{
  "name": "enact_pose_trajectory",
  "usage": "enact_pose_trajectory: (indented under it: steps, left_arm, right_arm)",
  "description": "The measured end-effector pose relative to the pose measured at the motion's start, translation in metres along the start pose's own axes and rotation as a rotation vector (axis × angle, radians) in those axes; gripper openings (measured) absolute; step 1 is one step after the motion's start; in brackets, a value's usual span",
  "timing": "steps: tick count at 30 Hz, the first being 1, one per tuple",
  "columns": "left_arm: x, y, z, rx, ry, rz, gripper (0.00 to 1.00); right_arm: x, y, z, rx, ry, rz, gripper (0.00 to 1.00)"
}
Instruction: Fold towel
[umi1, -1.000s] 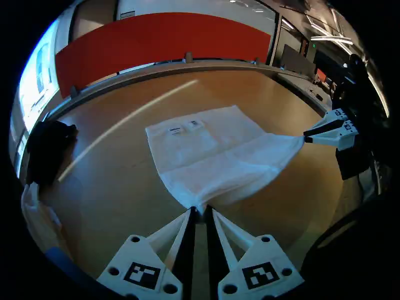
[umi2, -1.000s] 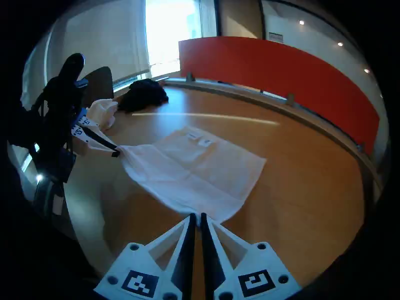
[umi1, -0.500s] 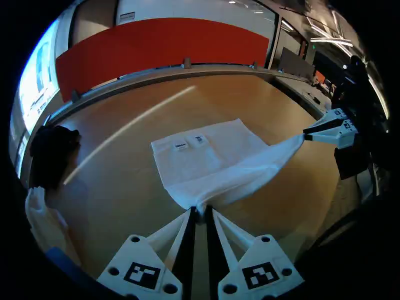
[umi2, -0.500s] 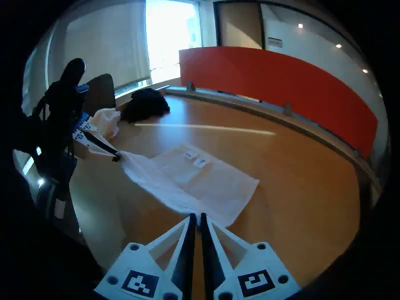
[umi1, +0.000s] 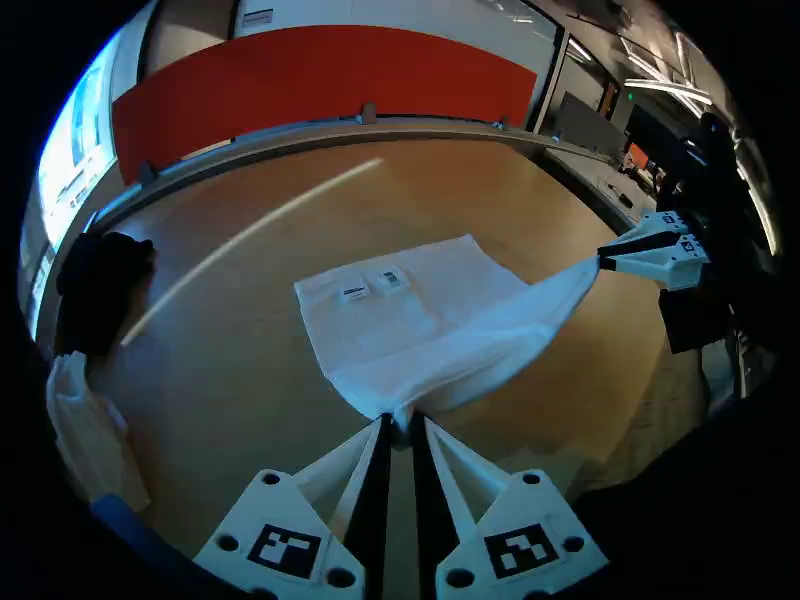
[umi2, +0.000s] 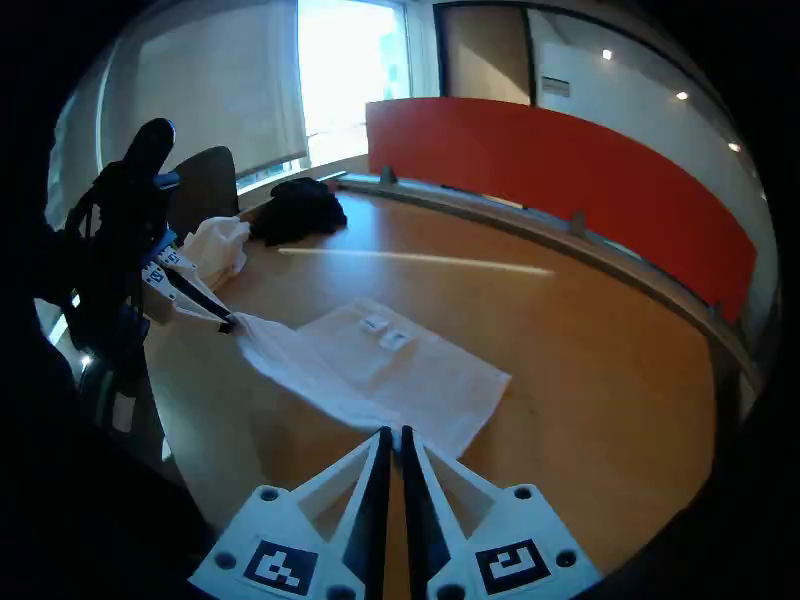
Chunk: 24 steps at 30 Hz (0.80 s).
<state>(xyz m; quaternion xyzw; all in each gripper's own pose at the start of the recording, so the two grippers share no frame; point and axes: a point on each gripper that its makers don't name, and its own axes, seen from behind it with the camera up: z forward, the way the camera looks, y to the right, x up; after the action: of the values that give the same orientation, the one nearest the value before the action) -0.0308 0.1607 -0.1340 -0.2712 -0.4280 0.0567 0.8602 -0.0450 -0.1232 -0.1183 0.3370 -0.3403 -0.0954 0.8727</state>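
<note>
Left gripper view puts us right behind the left gripper (umi1: 400, 418), its two fingers pressed together on the near corner of the white towel (umi1: 430, 320), lifting that corner off the wooden table (umi1: 230, 380). Across to the right, the right gripper (umi1: 600, 262) pinches the other near corner, and the towel's front edge hangs stretched in the air between the two. The far half of the towel lies flat on the table, with two small labels (umi1: 370, 285) facing up. From the right gripper view the picture is the same: fingers closed on the cloth at their tips, the raised edge running off to the left gripper. A long red panel (umi1: 320, 80) runs along the table's far edge. Off to the side sit a dark bundle (umi1: 100, 290) and a crumpled white cloth (umi1: 85, 440), well apart from the towel.
</note>
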Motion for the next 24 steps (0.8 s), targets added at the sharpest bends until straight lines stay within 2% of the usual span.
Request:
enact_pose_trajectory:
  steps: [5, 11, 17, 24]
  left_arm:
    - [-0.003, 0.007, -0.007, -0.012, -0.011, -0.013, 0.14]
    - [-0.005, 0.008, -0.009, -0.012, -0.014, -0.027, 0.14]
    - [0.000, 0.004, -0.003, -0.007, -0.013, -0.030, 0.14]
    - [0.012, -0.007, 0.012, 0.006, -0.013, -0.021, 0.14]
  right_arm:
    - [0.002, -0.001, -0.005, 0.003, -0.002, -0.002, 0.08]
    - [0.001, -0.003, -0.006, 0.007, -0.005, 0.002, 0.08]
    - [0.001, -0.001, -0.003, 0.004, -0.008, 0.001, 0.08]
    - [0.003, 0.011, 0.009, -0.002, -0.012, 0.000, 0.08]
